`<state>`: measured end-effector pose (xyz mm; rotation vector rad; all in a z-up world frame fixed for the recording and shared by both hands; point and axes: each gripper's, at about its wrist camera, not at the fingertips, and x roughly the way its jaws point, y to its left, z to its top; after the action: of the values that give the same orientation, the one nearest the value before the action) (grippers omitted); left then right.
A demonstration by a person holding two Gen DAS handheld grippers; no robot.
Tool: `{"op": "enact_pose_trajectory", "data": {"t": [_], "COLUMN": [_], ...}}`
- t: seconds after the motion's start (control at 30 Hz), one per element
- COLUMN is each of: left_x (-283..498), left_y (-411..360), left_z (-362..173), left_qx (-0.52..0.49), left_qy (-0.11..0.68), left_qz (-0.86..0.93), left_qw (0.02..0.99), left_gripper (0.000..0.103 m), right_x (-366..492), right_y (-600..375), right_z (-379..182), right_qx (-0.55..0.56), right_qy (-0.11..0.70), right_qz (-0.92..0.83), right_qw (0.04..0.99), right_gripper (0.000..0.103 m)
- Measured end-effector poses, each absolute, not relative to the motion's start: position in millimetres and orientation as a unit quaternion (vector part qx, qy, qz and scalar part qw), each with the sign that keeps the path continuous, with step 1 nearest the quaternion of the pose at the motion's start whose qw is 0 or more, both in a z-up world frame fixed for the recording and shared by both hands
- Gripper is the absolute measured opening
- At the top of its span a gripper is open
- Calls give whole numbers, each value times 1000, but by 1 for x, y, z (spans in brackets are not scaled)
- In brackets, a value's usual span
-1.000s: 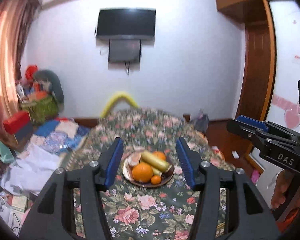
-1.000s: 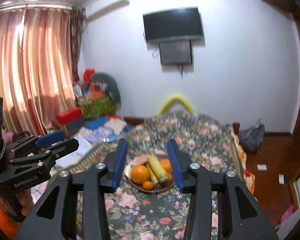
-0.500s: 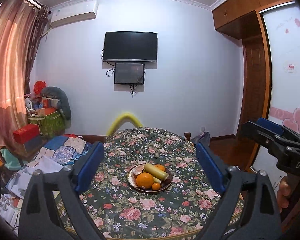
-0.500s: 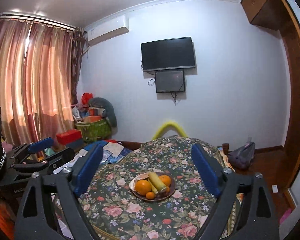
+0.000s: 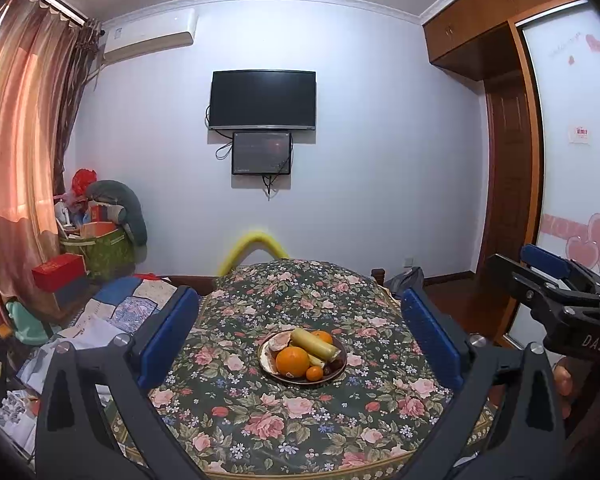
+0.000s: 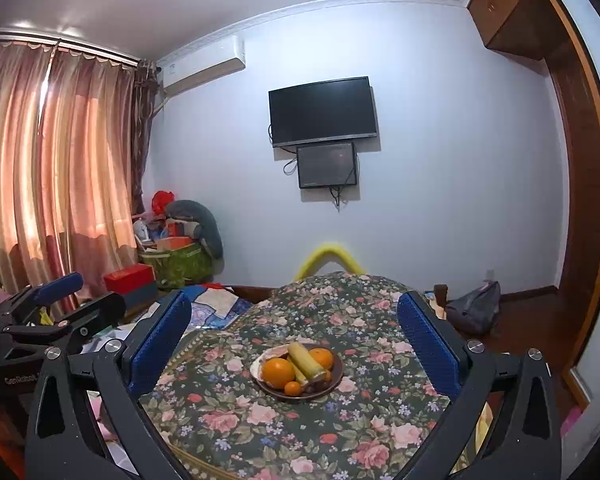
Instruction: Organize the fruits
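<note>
A brown plate (image 5: pixel 337 372) (image 6: pixel 334 383) of fruit sits mid-table on a floral cloth. It holds a large orange (image 5: pixel 292 361) (image 6: pixel 278 370), a second orange (image 5: pixel 321 337) (image 6: pixel 321 358), a small mandarin (image 5: pixel 314 373) (image 6: pixel 292 388) and a yellow banana (image 5: pixel 314 345) (image 6: pixel 306 360). My left gripper (image 5: pixel 300 340) is open and empty, well back from the plate. My right gripper (image 6: pixel 294 344) is open and empty, also well back. Each gripper shows in the other's view, the right one (image 5: pixel 560 300) at the right edge and the left one (image 6: pixel 52 320) at the left edge.
The round table (image 5: pixel 300 432) has a floral cloth. A yellow chair back (image 5: pixel 256 246) stands behind it. Boxes, bags and cloths (image 5: pixel 96 252) pile up at the left by the curtain. A wardrobe and door (image 5: pixel 512 200) stand at the right.
Both grippers opened wide from a narrower gap and pulled back and up from the table, so the plate now looks smaller and farther away.
</note>
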<state>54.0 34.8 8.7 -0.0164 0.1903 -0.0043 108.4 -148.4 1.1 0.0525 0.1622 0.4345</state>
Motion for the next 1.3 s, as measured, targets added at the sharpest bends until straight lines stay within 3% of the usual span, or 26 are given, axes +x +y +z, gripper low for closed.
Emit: {"op": "enact_pose_trajectory", "data": {"t": [1.3], "left_x": [58], "left_y": [33], "left_z": [7], "left_qx": [-5], "left_qy": [103], "left_qz": [-13], "left_qw": [995], "left_gripper": [103], "right_x": [107], "right_y": [-153], "right_z": [2], "right_qx": [21], "right_qy": [80], "right_qz": [209], "right_qw": [974], "right_gripper": [103]}}
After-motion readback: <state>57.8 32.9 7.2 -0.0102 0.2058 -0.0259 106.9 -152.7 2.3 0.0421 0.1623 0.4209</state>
